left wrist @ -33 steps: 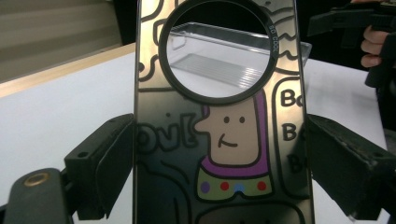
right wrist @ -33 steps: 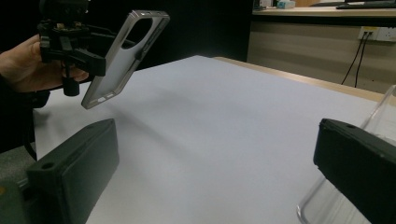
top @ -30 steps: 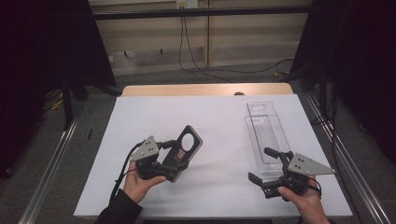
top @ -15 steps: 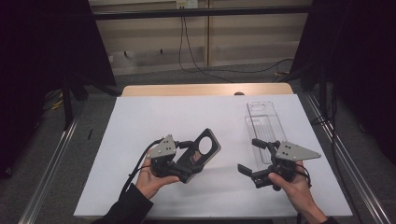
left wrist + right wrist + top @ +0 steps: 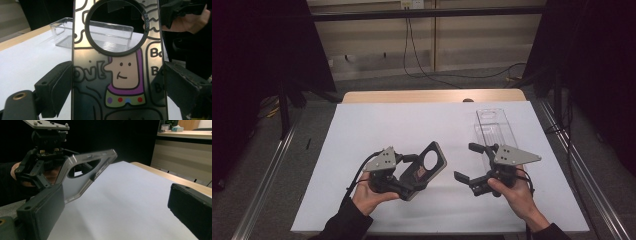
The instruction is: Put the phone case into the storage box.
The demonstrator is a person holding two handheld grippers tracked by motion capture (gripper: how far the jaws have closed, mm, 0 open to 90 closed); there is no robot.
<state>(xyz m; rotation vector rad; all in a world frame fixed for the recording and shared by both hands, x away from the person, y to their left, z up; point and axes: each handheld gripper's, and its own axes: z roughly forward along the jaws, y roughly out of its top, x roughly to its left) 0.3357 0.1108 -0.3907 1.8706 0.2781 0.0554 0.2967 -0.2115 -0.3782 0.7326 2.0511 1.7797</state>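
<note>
A dark phone case (image 5: 430,162) with a round camera hole is gripped by its two long edges in my left gripper (image 5: 413,174), which holds it tilted above the white table (image 5: 402,125). In the left gripper view the case (image 5: 117,75) shows a cartoon figure, and both black pads press on its sides. My right gripper (image 5: 468,161) stands open to the right of the case with nothing between its jaws. In the right gripper view the case (image 5: 85,175) and the left gripper (image 5: 42,167) lie ahead at the left, beyond my open right gripper (image 5: 117,207).
A clear plastic tray (image 5: 492,125) lies on the white sheet at the back right, just beyond the right gripper; it also shows behind the case as the clear tray (image 5: 75,37). Metal rails (image 5: 267,175) run along both table sides.
The right gripper has moved left and a little farther up the table, toward the case. The left gripper with the case has shifted slightly right.
</note>
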